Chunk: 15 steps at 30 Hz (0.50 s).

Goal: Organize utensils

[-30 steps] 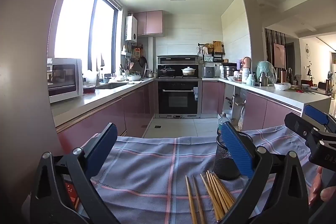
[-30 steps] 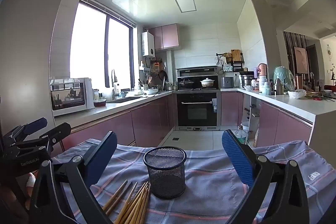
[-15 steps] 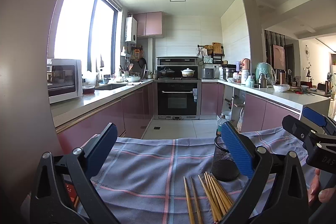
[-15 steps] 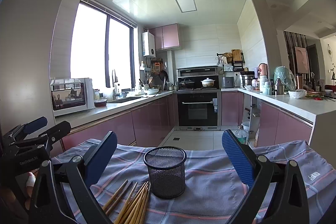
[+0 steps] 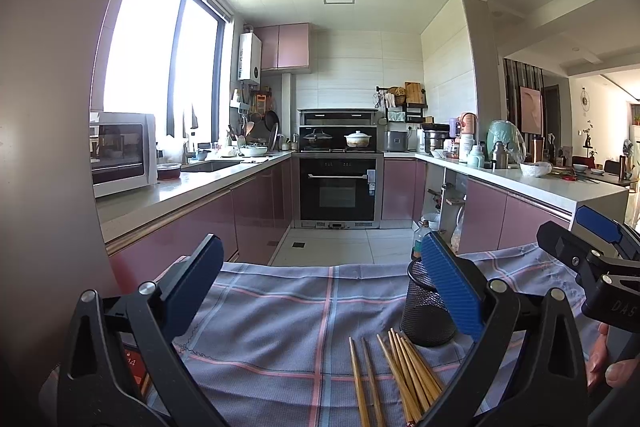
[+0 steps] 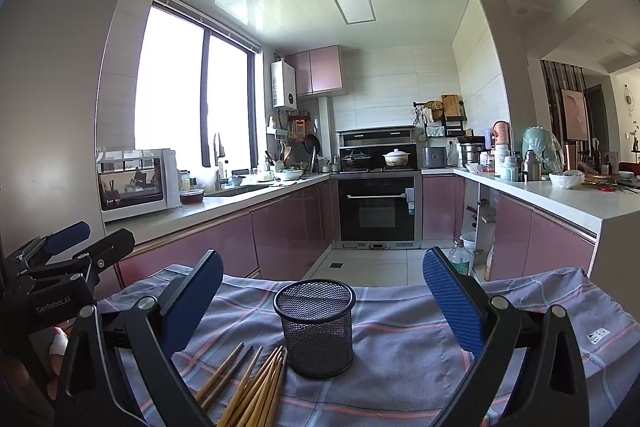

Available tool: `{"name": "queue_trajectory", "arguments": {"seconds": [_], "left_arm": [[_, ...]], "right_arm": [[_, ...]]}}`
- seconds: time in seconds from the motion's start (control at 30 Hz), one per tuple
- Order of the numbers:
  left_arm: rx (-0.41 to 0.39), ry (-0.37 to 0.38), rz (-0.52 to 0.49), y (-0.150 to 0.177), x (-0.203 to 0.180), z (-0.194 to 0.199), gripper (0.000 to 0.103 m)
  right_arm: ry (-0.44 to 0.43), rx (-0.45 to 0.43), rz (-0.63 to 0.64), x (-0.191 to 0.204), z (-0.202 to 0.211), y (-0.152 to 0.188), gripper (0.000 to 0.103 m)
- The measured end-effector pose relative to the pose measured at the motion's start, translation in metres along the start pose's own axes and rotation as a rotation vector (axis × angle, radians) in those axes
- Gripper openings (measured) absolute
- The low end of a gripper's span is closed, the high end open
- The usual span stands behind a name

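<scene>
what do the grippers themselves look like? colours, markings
Both alike: the left gripper and right gripper have black angular frames with silver pivot bolts and ribbed blue finger pads. White lettering reads "GenRobot.AI" on the left body. No cables or sleeves visible.

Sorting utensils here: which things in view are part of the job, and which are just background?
Job: chopsticks lying on the cloth; black mesh holder, upright and empty.

Background: plaid cloth, microwave, oven, pots on the stove, plastic bottle on the floor.
</scene>
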<state>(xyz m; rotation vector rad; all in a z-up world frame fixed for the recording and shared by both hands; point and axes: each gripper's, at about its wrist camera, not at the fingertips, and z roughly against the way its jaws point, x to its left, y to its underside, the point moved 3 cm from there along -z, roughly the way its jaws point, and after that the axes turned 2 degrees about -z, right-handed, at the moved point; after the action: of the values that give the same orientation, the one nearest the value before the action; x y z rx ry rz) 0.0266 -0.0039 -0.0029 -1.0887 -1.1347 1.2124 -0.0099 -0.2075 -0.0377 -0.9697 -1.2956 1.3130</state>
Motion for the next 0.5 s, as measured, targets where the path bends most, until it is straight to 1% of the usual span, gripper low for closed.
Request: {"name": "queue_trajectory", "arguments": {"seconds": [0.5], "left_arm": [[-0.001,0.001,0.002,-0.0001,0.0,0.0004,0.097]], "right_arm": [[-0.004,0.0,-0.003,0.0001,0.0001,-0.0005,0.097]]}}
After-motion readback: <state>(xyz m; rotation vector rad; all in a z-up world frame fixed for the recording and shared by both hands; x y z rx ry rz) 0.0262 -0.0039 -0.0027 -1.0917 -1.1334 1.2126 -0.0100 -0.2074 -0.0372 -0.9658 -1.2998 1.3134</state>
